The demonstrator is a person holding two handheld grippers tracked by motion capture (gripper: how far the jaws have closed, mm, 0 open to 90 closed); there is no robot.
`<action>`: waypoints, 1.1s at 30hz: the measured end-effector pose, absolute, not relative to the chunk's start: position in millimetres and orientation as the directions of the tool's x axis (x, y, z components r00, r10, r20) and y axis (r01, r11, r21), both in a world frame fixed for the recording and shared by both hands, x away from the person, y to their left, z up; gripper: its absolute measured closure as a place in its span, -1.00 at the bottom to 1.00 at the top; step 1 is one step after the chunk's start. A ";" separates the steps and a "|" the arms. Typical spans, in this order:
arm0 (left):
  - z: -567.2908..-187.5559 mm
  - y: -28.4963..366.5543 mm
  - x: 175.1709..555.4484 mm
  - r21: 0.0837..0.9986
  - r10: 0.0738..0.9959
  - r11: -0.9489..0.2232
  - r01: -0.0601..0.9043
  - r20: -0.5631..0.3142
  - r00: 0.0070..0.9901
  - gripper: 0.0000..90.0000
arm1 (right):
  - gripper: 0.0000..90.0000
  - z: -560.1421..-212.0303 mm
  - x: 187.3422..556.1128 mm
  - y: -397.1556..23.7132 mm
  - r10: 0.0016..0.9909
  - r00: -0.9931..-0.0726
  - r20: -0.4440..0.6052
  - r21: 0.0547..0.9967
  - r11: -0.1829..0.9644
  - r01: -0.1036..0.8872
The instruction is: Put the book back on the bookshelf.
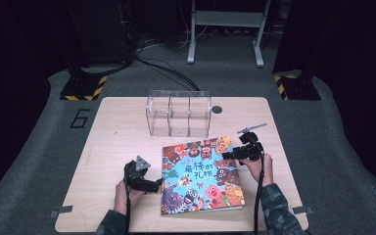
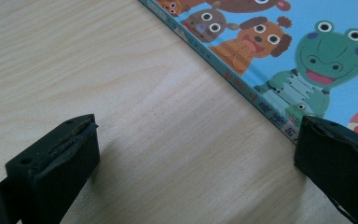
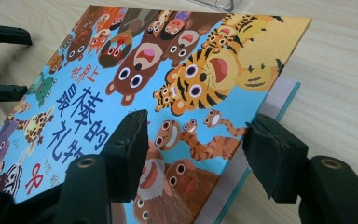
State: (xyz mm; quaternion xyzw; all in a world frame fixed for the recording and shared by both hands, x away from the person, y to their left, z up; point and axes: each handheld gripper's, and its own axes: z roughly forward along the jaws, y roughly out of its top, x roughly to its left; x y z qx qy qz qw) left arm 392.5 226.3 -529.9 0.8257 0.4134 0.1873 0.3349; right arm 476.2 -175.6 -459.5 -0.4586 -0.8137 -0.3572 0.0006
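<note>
Table (image 1: 112, 147) — book (image 1: 200, 174) cover edge between right hand-held gripper (image 3: 196, 140) jaws.

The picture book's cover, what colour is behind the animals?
Bright blue, on the picture book; clearest in the right gripper view.

One book, one clear box, two grippers on a single table.

There was one picture book (image 1: 201, 175) at the near middle of the one wooden table (image 1: 112, 142), and one clear box (image 1: 178, 113) with three compartments at the far side. Two grippers were counted, the left gripper (image 1: 157, 184) and the right gripper (image 1: 226, 155), one each side of the book, each with two black jaws.
</note>
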 end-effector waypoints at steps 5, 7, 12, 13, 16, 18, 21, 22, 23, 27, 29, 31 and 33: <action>-529.8 226.3 392.4 0.707 0.808 -0.434 0.558 0.032 0.588 -1.00 | -0.12 -456.2 478.1 -168.4 0.745 -0.586 0.319 0.582 0.334 0.741; -530.2 226.2 392.4 0.711 0.809 -0.431 0.556 0.032 0.587 -1.00 | -0.12 -456.9 479.3 -168.1 0.743 -0.591 0.316 0.583 0.339 0.739; -529.9 226.4 392.4 0.708 0.808 -0.434 0.557 0.032 0.588 -1.00 | -0.12 -457.7 481.1 -167.6 0.741 -0.590 0.323 0.583 0.335 0.740; -530.2 226.2 392.4 0.711 0.809 -0.431 0.556 0.031 0.587 -1.00 | -0.12 -457.7 481.9 -166.9 0.736 -0.589 0.333 0.583 0.330 0.742; -530.2 226.3 392.4 0.711 0.809 -0.431 0.556 0.032 0.587 -1.00 | -0.12 -456.5 483.8 -163.0 0.723 -0.585 0.367 0.588 0.308 0.748; -530.2 226.3 392.4 0.711 0.809 -0.431 0.556 0.032 0.587 -1.00 | -0.13 -455.8 484.4 -161.1 0.718 -0.588 0.372 0.590 0.306 0.747; -530.2 226.3 392.3 0.712 0.808 -0.430 0.555 0.030 0.588 -1.00 | -0.12 -452.0 485.8 -153.4 0.698 -0.599 0.393 0.598 0.301 0.743; -530.2 226.3 392.3 0.712 0.808 -0.430 0.555 0.030 0.588 -1.00 | -0.12 -452.0 485.8 -153.4 0.698 -0.599 0.393 0.598 0.301 0.743; -530.1 226.4 392.4 0.711 0.808 -0.431 0.555 0.031 0.589 -1.00 | -0.12 -452.0 486.8 -151.1 0.689 -0.610 0.392 0.602 0.309 0.736; -530.1 226.5 392.3 0.711 0.808 -0.430 0.556 0.028 0.589 -1.00 | -0.11 -449.3 488.2 -144.1 0.689 -0.616 0.381 0.610 0.314 0.728; -530.1 226.5 392.3 0.711 0.807 -0.431 0.556 0.028 0.589 -1.00 | -0.12 -449.3 489.0 -143.8 0.691 -0.620 0.373 0.612 0.319 0.724; -530.1 226.5 392.4 0.712 0.807 -0.431 0.555 0.029 0.589 -1.00 | -0.13 -449.0 489.0 -143.2 0.694 -0.613 0.378 0.606 0.316 0.730; -530.1 226.5 392.3 0.712 0.808 -0.430 0.556 0.028 0.589 -1.00 | -0.14 -449.0 489.3 -142.6 0.696 -0.611 0.378 0.605 0.315 0.732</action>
